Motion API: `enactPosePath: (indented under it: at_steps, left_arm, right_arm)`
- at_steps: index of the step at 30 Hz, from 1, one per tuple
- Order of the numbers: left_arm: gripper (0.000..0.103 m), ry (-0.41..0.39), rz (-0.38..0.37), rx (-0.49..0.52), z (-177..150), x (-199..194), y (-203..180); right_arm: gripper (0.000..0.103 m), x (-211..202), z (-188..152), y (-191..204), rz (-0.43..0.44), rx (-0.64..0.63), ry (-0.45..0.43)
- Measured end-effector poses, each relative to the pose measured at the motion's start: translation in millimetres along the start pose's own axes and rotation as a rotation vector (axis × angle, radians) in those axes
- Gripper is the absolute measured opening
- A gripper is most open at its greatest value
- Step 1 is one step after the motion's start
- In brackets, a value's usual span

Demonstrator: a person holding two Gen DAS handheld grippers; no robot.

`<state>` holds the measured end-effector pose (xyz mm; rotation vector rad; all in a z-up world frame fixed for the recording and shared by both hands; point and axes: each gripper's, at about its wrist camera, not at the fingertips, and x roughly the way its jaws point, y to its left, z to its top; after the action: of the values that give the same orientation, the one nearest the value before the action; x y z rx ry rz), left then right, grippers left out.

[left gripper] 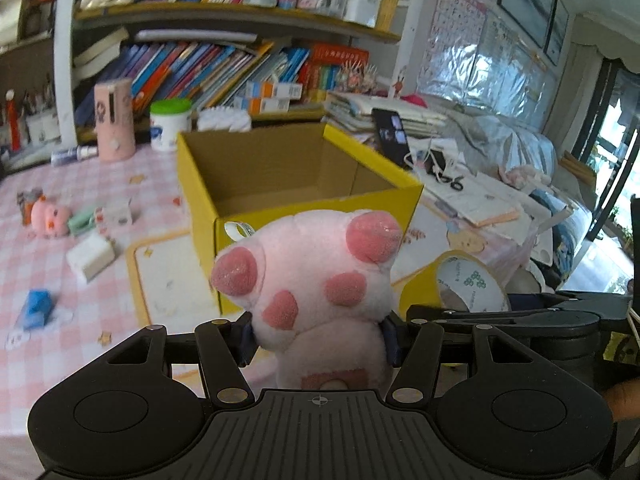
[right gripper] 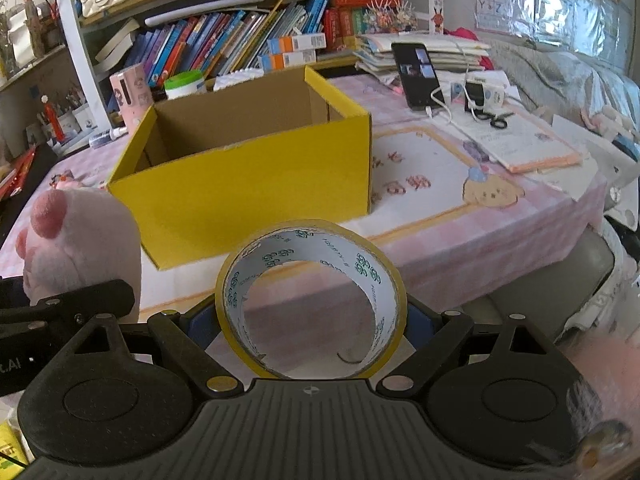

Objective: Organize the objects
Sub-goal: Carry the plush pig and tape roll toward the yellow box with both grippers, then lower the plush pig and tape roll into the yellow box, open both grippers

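My left gripper (left gripper: 318,338) is shut on a pink plush toy (left gripper: 316,280) with darker pink spots, held up in front of the open yellow cardboard box (left gripper: 320,208). My right gripper (right gripper: 310,330) is shut on a roll of yellow tape (right gripper: 310,300) with a white printed core, held upright in front of the same yellow box (right gripper: 256,196). The plush toy (right gripper: 80,240) shows at the left of the right wrist view, and the tape roll (left gripper: 468,284) at the right of the left wrist view. The box's visible inside holds nothing.
On the pink checked tablecloth (left gripper: 80,320) left of the box lie a small pink toy (left gripper: 50,216), a white block (left gripper: 90,256) and a blue item (left gripper: 38,308). A pink cylinder (left gripper: 114,120) and a green-lidded tub (left gripper: 170,124) stand behind. A phone (right gripper: 416,76), scissors (right gripper: 496,120) and bookshelves (right gripper: 240,40) lie beyond.
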<state>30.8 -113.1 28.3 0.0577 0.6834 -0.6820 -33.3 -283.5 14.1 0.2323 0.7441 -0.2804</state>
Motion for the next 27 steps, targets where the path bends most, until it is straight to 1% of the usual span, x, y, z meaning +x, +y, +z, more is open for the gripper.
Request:
enactPosePath:
  at_steps: [3,8,12,16,20,23,25,27]
  left_arm:
    - [0.057,-0.039,-0.002,0.012,11.9,3.0,-4.3]
    - [0.057,-0.096,0.006,0.024,33.2,12.7,-11.4]
    - [0.057,-0.114,0.04,0.024,49.2,26.6,-15.9]
    - [0.057,-0.125,0.093,0.022,63.8,40.0,-16.9]
    - [0.057,-0.118,0.155,0.029,77.9,57.1,-16.8]
    - [0.057,-0.086,0.204,0.031,86.6,75.1,-15.5]
    - [0.058,-0.062,0.221,0.031,89.6,86.2,-14.2]
    - [0.058,-0.044,0.22,0.024,93.3,97.1,-14.8]
  right_arm:
    - [0.089,2.4,12.8,-4.7,0.004,-0.012,-0.024]
    - [0.089,4.3,43.5,-14.9,0.013,-0.024,-0.105]
    - [0.089,10.4,69.6,-23.7,0.028,-0.044,-0.158]
    - [0.089,21.6,93.8,-29.7,0.062,-0.082,-0.184]
    - [0.089,36.6,119.8,-33.0,0.108,-0.116,-0.2]
    - [0.089,48.3,138.7,-32.1,0.146,-0.139,-0.213]
    - [0.089,56.9,151.2,-31.0,0.174,-0.159,-0.217]
    - [0.089,67.1,162.8,-27.9,0.202,-0.184,-0.215]
